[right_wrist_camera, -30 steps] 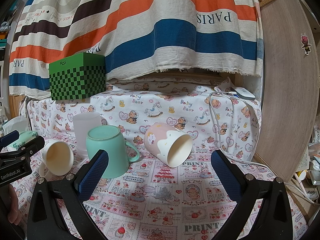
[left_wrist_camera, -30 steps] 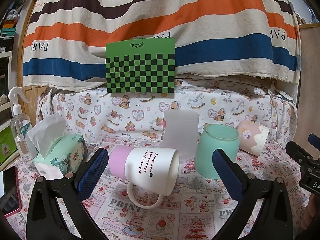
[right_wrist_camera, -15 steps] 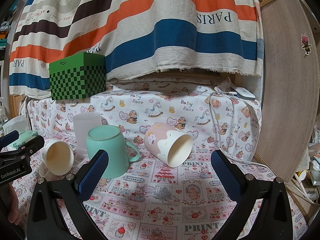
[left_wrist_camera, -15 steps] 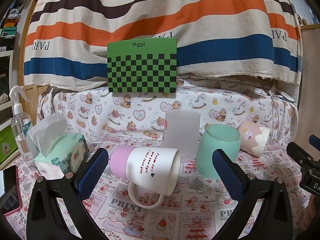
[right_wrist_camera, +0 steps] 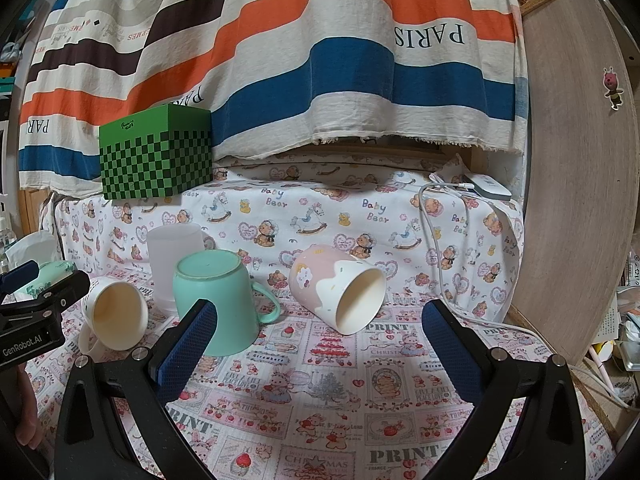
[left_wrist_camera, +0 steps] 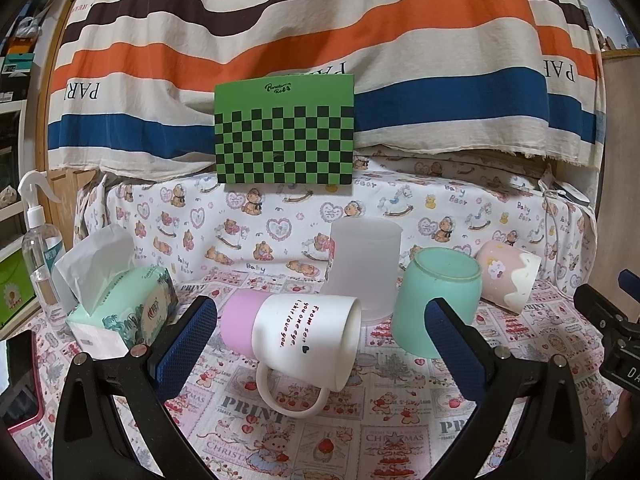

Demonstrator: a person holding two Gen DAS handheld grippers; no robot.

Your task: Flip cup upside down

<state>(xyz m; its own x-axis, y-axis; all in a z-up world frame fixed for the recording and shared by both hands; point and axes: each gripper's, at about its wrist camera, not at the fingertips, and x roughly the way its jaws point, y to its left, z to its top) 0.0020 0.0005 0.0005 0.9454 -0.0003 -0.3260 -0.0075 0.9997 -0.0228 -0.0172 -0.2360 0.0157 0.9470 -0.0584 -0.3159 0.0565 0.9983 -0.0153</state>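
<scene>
A white mug with a pink base (left_wrist_camera: 300,332) lies on its side, handle toward me; it also shows in the right wrist view (right_wrist_camera: 114,316). My left gripper (left_wrist_camera: 320,340) is open around it, jaws wide on either side, not touching. A teal mug (right_wrist_camera: 216,300) stands upside down. A frosted cup (right_wrist_camera: 174,264) stands upside down behind it. A pink and cream cup (right_wrist_camera: 340,288) lies on its side, mouth toward me. My right gripper (right_wrist_camera: 316,340) is open and empty just in front of it.
A tissue box (left_wrist_camera: 120,308) and a spray bottle (left_wrist_camera: 40,256) stand at the left. A green checkered box (left_wrist_camera: 284,132) sits on the raised ledge behind. A white cable (right_wrist_camera: 448,264) and a wooden panel (right_wrist_camera: 576,184) are at the right. A phone (left_wrist_camera: 20,380) lies at the left edge.
My left gripper has shifted very slightly; the scene sits a little lower and right in its view. The right gripper and all cups have not moved.
</scene>
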